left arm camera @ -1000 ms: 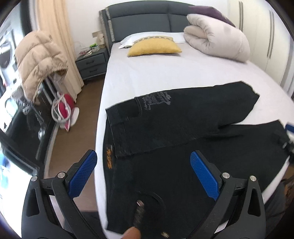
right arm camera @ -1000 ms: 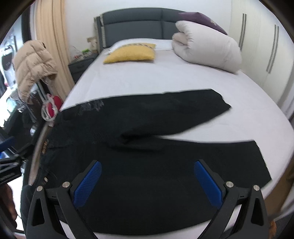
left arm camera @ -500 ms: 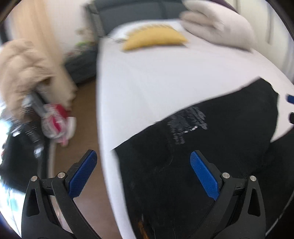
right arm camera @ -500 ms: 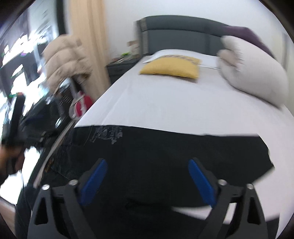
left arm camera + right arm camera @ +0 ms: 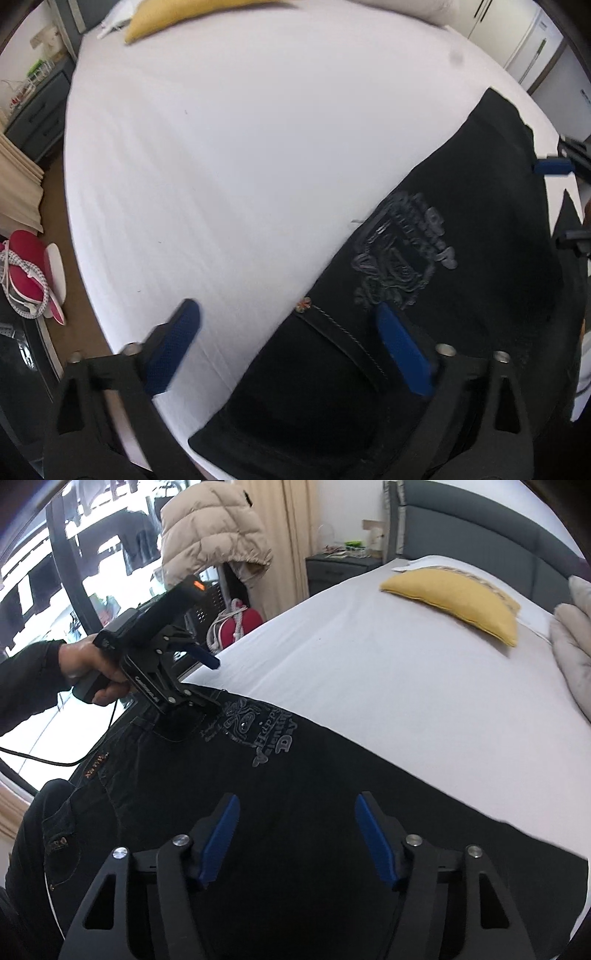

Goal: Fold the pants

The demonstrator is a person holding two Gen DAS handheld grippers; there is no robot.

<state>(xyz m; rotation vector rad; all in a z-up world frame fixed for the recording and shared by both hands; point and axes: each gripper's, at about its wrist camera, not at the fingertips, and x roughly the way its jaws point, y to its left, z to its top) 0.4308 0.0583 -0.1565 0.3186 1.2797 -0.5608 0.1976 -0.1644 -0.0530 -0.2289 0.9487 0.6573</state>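
Black pants [image 5: 461, 229] with a grey printed crest lie flat on the white bed [image 5: 240, 147]. They also show in the right wrist view [image 5: 295, 794]. My left gripper [image 5: 288, 345] is open, low over the far waistband corner, one finger over the sheet and one over the cloth. It also shows in the right wrist view [image 5: 210, 681], held in a hand at that corner. My right gripper [image 5: 295, 836] is open just above the far leg; its blue fingertip shows in the left wrist view [image 5: 550, 167].
A yellow cushion [image 5: 454, 598] and a rolled white duvet [image 5: 576, 646] lie near the grey headboard [image 5: 480, 528]. A beige puffer jacket [image 5: 210, 539], a nightstand [image 5: 340, 570] and a red-and-white item [image 5: 26, 273] stand by the bed's left side.
Both grippers have moved forward and down, from the near edge of the pants to the far leg and waistband. Both have stayed open.
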